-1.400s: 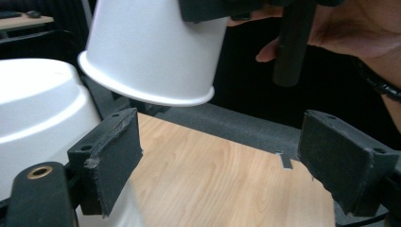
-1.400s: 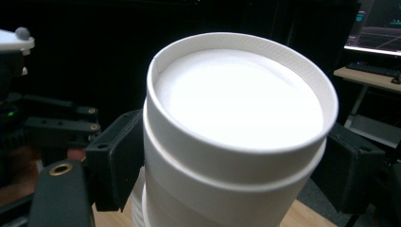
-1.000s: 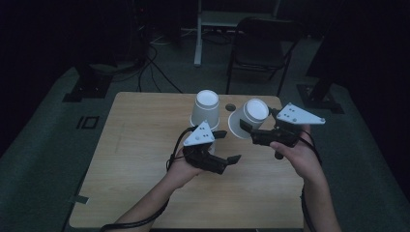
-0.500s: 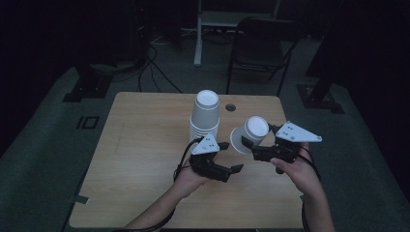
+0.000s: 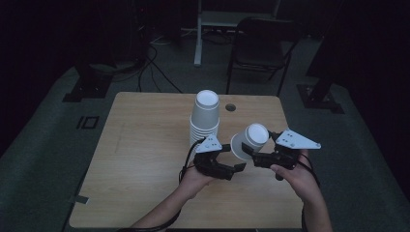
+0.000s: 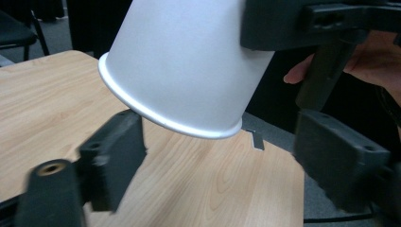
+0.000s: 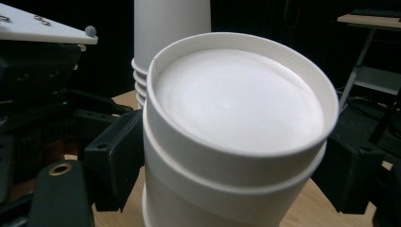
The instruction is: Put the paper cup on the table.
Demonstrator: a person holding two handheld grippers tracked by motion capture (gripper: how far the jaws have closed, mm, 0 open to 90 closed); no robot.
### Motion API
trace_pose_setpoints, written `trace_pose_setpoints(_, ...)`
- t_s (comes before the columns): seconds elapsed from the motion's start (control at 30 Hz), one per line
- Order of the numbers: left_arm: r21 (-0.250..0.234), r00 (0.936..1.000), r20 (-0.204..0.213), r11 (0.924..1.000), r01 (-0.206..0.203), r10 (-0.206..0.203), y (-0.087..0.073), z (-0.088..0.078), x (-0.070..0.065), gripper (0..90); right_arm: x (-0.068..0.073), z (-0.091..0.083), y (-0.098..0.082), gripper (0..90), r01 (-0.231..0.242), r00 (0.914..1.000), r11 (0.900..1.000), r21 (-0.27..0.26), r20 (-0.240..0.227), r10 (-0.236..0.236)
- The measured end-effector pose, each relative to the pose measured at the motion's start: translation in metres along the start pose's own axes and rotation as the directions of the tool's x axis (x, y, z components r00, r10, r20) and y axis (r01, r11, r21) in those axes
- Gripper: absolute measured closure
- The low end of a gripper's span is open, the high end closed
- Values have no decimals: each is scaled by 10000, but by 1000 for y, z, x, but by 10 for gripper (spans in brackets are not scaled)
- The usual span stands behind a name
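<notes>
High view: my right gripper (image 5: 247, 151) is gripping the nested paper cups (image 5: 249, 140), tilted, base pointing up and toward the stack of paper cups (image 5: 205, 118) standing upside down mid-surface. My left gripper (image 5: 235, 164) is sitting just below and left of the held cups, fingers apart, nothing in them. Wooden surface (image 5: 140, 159) otherwise bare near me. Versus a second ago: both hands are lower and nearer to me, the held cups are well clear of the stack, and more of the stack is showing.

Left gripper view: the held cups (image 6: 189, 71) are hanging mouth-down, tilted, right above my left fingers (image 6: 113, 158). The rim is just over the near finger tip; I can't tell if it's touching. The fingers have just been closing a little but aren't pressing on anything yet.

Right gripper view: my right fingers (image 7: 116, 156) are clamping the sides of the held cups (image 7: 236, 123); two nested rims are visible, so at least two cups. Stack (image 7: 170, 33) behind.

Step in hand, I judge: separating the outer cup from the inner one. Next move calls for bringing the left fingers onto the lower rim, closing on one wall only, then pulling apart along the cups' axis without crushing.
</notes>
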State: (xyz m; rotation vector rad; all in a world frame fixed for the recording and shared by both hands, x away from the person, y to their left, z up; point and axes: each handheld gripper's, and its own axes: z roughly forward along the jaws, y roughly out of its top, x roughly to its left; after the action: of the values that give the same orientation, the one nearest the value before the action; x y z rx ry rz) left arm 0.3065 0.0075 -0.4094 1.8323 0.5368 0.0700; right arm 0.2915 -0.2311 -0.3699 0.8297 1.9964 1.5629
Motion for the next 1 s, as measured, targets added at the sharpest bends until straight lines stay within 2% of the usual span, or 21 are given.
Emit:
trace_pose_setpoints(0.03, -52, 10000, 20, 10000, -11, 11, -1, 0, 0, 219, 0, 0, 0, 193, 0, 10000, 10000, 0, 0, 0)
trace_pose_setpoints(0.13, -222, 10000, 56, 9998, -8, 9, -2, -1, 3, 299, 0, -2, -1, 192, 1, 10000, 10000, -40, -11, -1)
trace_pose_setpoints(0.2, -314, 9998, 143, 9994, 141, -137, -2, -2, 5, 369, 0, -5, -2, 192, 17, 10000, 10000, -60, -18, -17)
trace_pose_setpoints(0.23, -310, 9995, 216, 9993, 227, -220, -1, -2, 5, 369, 0, -5, -2, 192, 17, 10000, 10000, -60, -18, -17)
trace_pose_setpoints(0.37, -266, 9999, 46, 9995, 144, -143, 0, 0, 5, 477, 2, -7, -2, 192, 29, 9999, 9999, -110, -112, -30)
trace_pose_setpoints(0.4, -230, 10000, -38, 9997, 27, -28, 0, 0, 4, 477, 2, -7, -2, 192, 29, 9999, 9999, -110, -112, -30)
trace_pose_setpoints(0.43, -171, 9990, -280, 9992, -356, 352, 0, -1, 2, 526, 2, -6, -3, 192, 120, 9999, 9999, -37, -52, -120)
trace_pose_setpoints(0.5, -117, 9983, -315, 9987, -489, 485, 0, -1, 2, 563, 2, -6, -3, 191, 117, 9999, 9999, -9, -69, -117)
trace_pose_setpoints(0.53, -62, 9980, -238, 9982, -589, 588, 0, -2, 1, 644, 0, -7, -5, 187, 45, 9999, 10000, -18, -146, -45)
trace_pose_setpoints(0.57, -95, 9964, -439, 9972, -736, 731, 0, -4, 1, 644, 0, -7, -5, 187, 45, 9999, 10000, -18, -146, -45)
trace_pose_setpoints(0.6, -156, 9977, -143, 9977, -659, 657, 0, -8, 4, 696, -2, -9, -7, 186, -59, 9998, 10000, -6, -199, 59)
trace_pose_setpoints(0.7, -134, 9974, -193, 9974, -702, 699, 1, -10, 6, 737, -3, -11, -9, 187, -204, 9994, 9998, -36, -282, 203)
trace_pose_setpoints(0.77, 35, 9949, -275, 9953, -966, 967, 2, -11, 5, 742, -4, -11, -11, 186, -274, 9991, 9996, 8, -323, 274)
trace_pose_setpoints(0.93, 357, 9910, -104, 9905, -1327, 1331, 6, -12, 4, 772, -7, -12, -16, 181, -542, 9967, 9985, 59, -596, 544)
trace_pose_setpoints(1.0, 431, 9908, 135, 9899, -1352, 1347, 8, -14, 4, 801, -9, -14, -19, 175, -693, 9947, 9976, 43, -757, 694)
